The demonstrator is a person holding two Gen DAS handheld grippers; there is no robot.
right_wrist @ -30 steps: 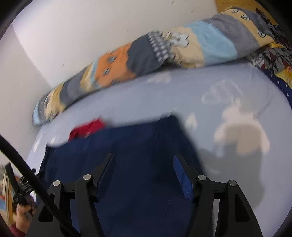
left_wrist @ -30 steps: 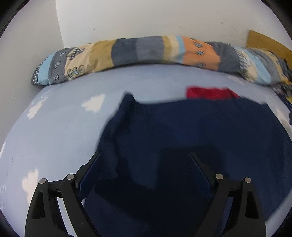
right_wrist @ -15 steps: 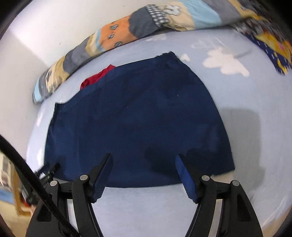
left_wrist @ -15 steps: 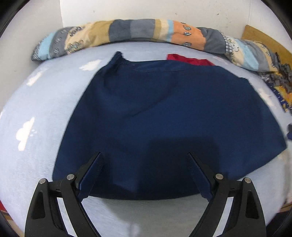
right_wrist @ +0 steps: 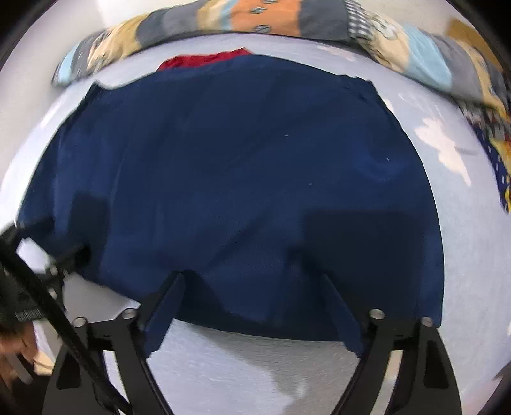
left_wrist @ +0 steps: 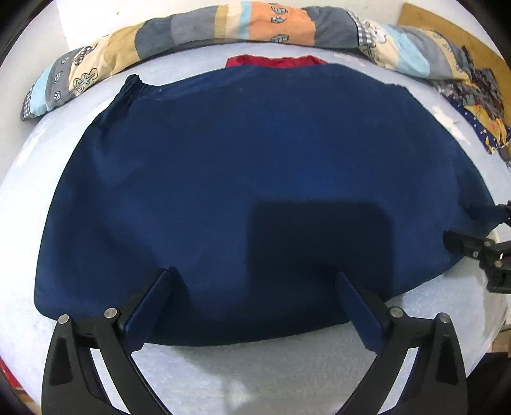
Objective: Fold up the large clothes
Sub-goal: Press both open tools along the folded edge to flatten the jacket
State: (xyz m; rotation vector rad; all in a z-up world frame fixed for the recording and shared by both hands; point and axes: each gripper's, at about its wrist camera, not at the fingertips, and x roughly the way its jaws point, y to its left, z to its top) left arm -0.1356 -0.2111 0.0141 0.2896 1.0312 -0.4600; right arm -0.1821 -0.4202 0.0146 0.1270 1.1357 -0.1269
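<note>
A large navy garment (left_wrist: 242,178) lies spread flat on the pale blue bed sheet (left_wrist: 255,376), its gathered waistband corner at the far left. My left gripper (left_wrist: 254,273) hangs over the garment's near hem. Its jaws are opening wide and only flat cloth lies below them. In the right wrist view the same navy garment (right_wrist: 239,175) fills the middle. My right gripper (right_wrist: 252,275) hovers over the near hem further right, jaws also opening, with nothing pinched. The right gripper's black frame (left_wrist: 488,255) shows at the garment's right corner.
A red garment (left_wrist: 278,60) peeks out behind the navy one. A long patchwork bolster (left_wrist: 223,25) runs along the wall at the back, with patterned bedding (left_wrist: 479,105) at the far right. A hand (right_wrist: 12,348) shows at the lower left.
The navy garment was blurred and moving in front of the grippers; now it lies flat and still. Both grippers have sunk toward its near hem with their jaws spread wider.
</note>
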